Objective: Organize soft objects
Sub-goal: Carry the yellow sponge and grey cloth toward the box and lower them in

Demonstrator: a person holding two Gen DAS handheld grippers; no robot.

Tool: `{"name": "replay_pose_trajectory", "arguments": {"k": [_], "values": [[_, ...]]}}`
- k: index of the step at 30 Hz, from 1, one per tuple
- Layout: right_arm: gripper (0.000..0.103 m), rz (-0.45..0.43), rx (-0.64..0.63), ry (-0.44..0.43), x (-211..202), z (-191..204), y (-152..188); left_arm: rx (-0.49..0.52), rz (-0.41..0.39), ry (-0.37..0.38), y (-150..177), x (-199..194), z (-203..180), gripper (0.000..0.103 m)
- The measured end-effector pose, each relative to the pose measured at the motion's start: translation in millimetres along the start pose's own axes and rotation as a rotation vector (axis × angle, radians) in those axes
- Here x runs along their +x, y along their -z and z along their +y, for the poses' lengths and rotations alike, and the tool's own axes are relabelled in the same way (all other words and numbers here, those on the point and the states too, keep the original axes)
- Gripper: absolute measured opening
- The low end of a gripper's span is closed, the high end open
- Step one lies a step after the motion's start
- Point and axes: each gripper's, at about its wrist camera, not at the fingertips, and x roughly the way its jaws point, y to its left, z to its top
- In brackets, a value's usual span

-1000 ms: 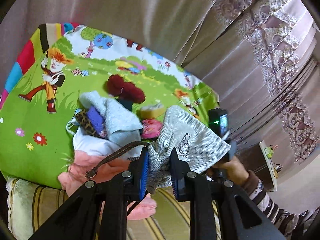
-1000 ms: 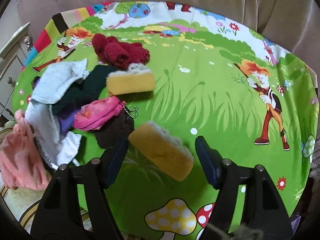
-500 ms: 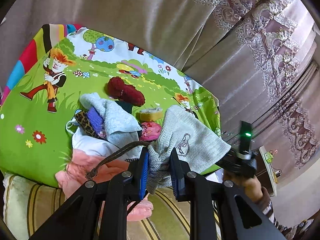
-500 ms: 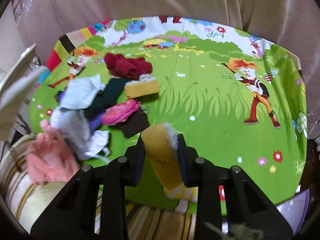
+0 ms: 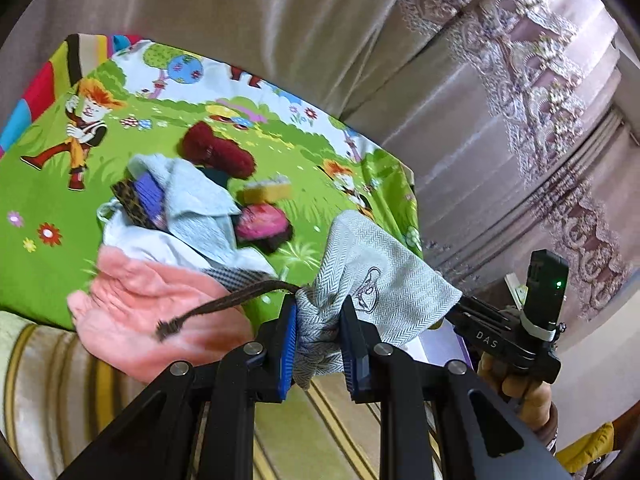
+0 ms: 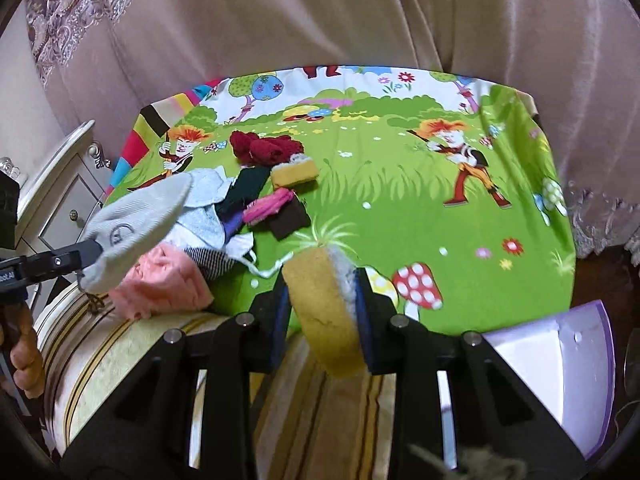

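Over a cartoon-print cloth (image 6: 400,208), the left gripper (image 5: 318,344) pinches a grey drawstring pouch (image 5: 376,284) while the right gripper (image 6: 322,304) squeezes a yellow sponge (image 6: 324,312), which could spring free if pressure eases.

Clamped yellow sponge (image 6: 324,312), grey pouch (image 5: 372,280)

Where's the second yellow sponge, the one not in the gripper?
In the right wrist view, the loose yellow sponge lies on the green cartoon cloth, left of centre, against the dark red knit and above the pink pouch.

Pink curtains (image 6: 320,12), white nightstand (image 6: 60,184)
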Motion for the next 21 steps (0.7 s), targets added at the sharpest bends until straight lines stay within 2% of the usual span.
{"name": "replay_pose_trajectory", "arguments": {"k": [14,21], "values": [[0.034,-0.035,0.111,0.115,-60,-55,46,0.105,0.079,0.034,23,19,-64,0.021],[0.034,-0.058,0.174,0.194,-82,-86,64,0.183,0.148,0.070,35,47,-106,0.021]]}}
